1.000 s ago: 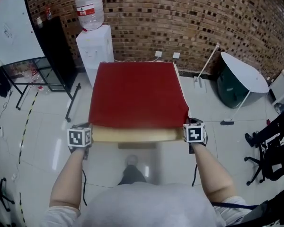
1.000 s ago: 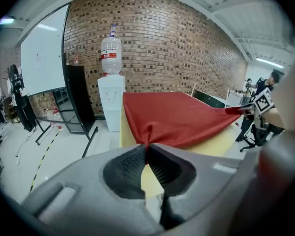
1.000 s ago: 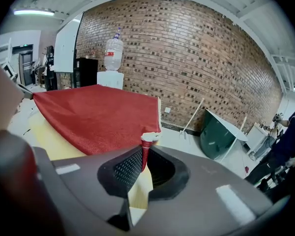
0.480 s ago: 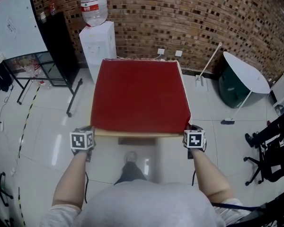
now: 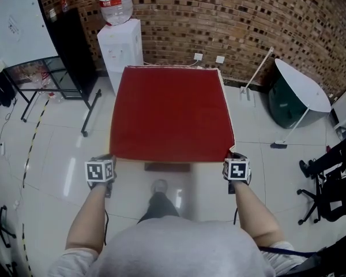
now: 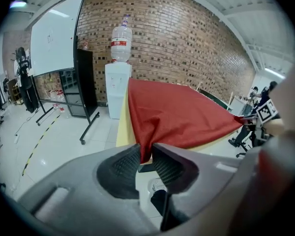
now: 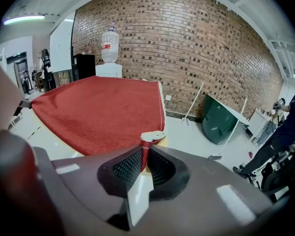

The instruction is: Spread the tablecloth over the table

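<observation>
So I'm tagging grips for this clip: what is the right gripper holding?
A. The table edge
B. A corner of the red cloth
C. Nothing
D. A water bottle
B: in the right gripper view the right gripper has its jaws closed on a corner of the cloth, which lies spread over the table beyond it.

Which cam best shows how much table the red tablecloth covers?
Head view: looks down on the whole tablecloth, all four edges against the table. Both gripper views see it slanting from a near corner; the left one shows a bare table strip beside it.
</observation>
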The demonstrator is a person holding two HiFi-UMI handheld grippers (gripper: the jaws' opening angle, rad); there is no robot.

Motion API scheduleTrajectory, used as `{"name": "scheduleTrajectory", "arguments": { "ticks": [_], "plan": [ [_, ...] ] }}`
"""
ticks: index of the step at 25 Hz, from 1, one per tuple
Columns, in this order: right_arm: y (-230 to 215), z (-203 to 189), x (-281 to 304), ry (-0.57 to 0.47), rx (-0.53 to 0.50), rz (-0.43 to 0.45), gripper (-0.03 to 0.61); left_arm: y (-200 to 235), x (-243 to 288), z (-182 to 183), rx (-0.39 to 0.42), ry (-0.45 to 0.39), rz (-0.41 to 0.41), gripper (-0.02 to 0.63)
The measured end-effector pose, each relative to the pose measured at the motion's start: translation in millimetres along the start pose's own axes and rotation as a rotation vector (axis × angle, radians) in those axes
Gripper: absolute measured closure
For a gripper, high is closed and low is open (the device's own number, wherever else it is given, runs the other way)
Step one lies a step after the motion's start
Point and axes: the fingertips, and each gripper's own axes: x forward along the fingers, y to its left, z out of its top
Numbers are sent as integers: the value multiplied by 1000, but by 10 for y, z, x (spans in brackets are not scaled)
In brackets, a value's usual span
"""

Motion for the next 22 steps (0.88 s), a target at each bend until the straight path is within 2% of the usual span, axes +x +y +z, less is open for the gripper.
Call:
{"name": "scheduleTrajectory", "arguments": {
  "ticks": [6,9,13,18,22],
  "plan": [
    [-1,-68,6,-7,8,17,535,149,-46,-194,-40,27,5,506],
    [-24,-97,-10,-6,10,13,525,289,-99,-247,-51,28,42,506],
    [-34,-114,-56,-21,15,24,508,482,-182,-310,-114,21,61,506],
    [-37,-198,-173,-55,110,71,460,452,-257,-306,-153,-14,31,506],
    [-119,-328,-416,-61,127,69,440,154,-346,-202,-126,-63,-48,506]
  ]
}}
